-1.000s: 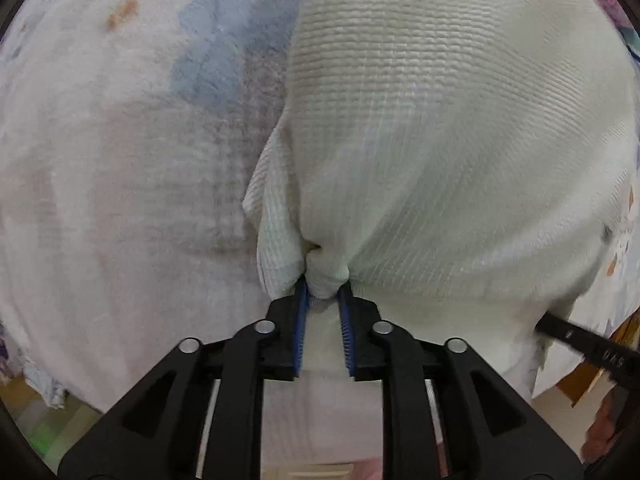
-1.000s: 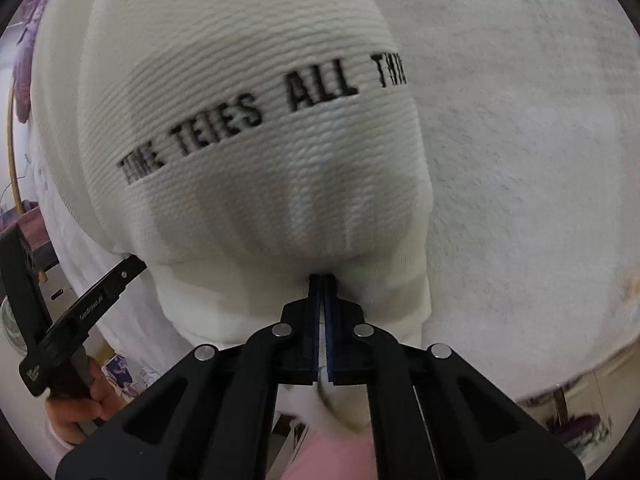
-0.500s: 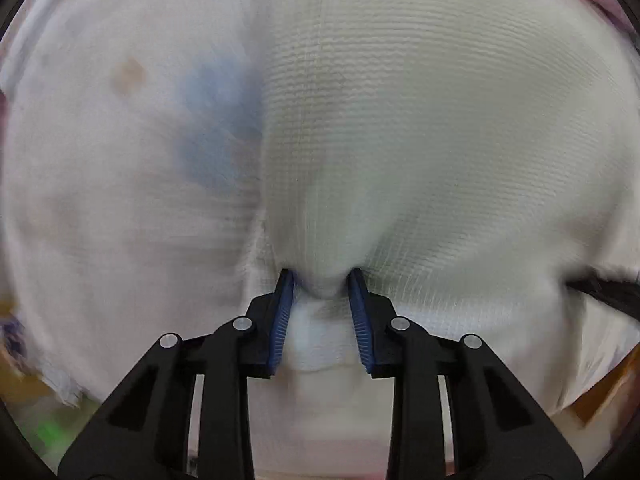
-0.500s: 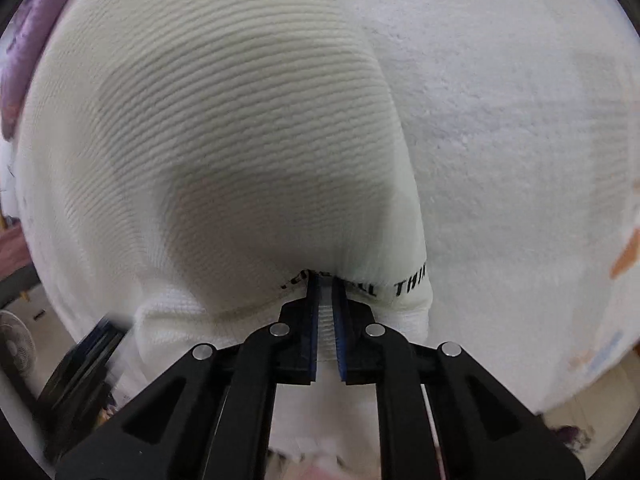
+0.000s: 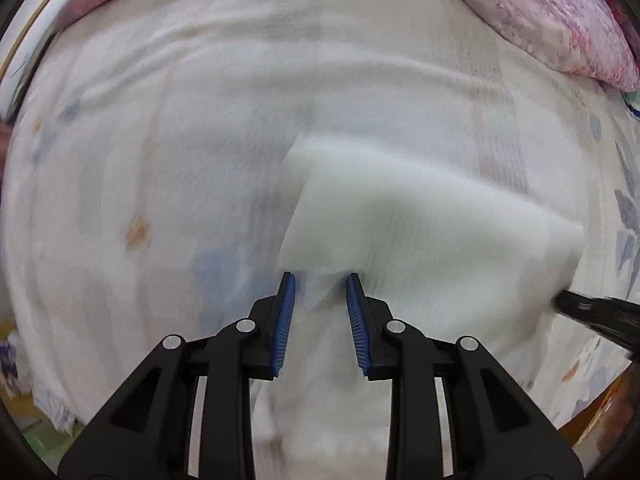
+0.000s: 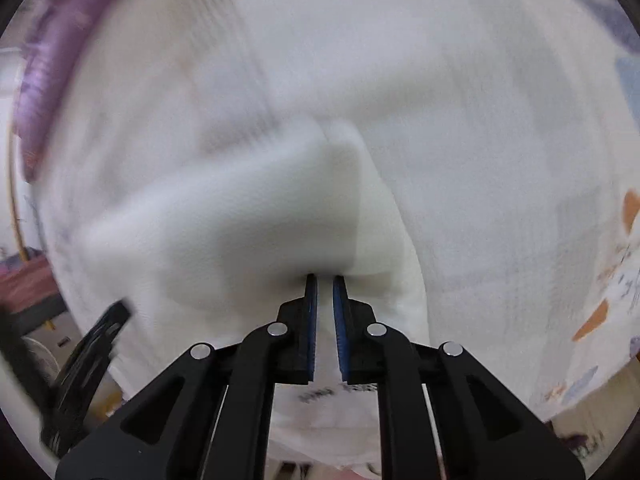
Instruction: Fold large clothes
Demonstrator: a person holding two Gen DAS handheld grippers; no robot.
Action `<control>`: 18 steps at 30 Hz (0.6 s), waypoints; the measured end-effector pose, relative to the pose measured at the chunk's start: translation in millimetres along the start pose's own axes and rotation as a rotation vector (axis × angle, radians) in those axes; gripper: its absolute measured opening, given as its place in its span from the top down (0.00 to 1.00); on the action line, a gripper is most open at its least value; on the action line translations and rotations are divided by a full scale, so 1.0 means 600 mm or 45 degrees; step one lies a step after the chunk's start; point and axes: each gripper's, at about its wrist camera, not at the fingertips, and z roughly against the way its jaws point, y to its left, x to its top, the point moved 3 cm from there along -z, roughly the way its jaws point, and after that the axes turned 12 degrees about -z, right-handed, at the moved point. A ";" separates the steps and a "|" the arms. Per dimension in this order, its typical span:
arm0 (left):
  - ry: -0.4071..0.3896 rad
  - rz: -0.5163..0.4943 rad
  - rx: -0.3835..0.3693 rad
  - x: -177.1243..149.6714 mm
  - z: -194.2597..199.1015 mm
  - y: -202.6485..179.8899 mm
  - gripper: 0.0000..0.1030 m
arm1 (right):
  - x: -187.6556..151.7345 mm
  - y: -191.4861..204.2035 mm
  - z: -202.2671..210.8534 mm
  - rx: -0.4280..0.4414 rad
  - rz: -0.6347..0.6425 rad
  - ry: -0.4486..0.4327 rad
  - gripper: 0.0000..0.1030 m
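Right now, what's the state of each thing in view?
white garment: doubled over on the bedsheet, blurred.
left hand-held gripper: jaws apart, fabric between them; grip unclear.
right hand-held gripper: nearly shut on the white garment; jaws have just been opening slightly.
bedsheet: spread out, wrinkled.
pink quilt: bunched at the far edge.

The wide bedsheet (image 5: 168, 152) across the left and middle of the left wrist view lies flat and unobstructed, while a pink quilt (image 5: 560, 12) bunches in the upper right, the white garment (image 5: 420, 220) covers right of centre, and the other gripper (image 5: 600, 312) intrudes at the right edge.
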 end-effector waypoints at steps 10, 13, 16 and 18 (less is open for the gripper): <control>-0.028 -0.016 -0.042 0.083 0.008 0.018 0.79 | 0.077 0.049 0.012 -0.009 0.064 -0.041 0.90; 0.053 -0.059 -0.067 0.131 -0.059 -0.005 0.80 | 0.093 0.049 -0.060 -0.085 0.073 -0.010 0.99; 0.135 -0.156 0.026 0.149 -0.111 -0.040 0.81 | 0.096 0.062 -0.062 -0.103 0.046 -0.022 0.99; 0.097 -0.165 0.047 0.151 -0.074 -0.046 0.81 | 0.075 0.076 -0.038 -0.133 0.102 -0.076 0.91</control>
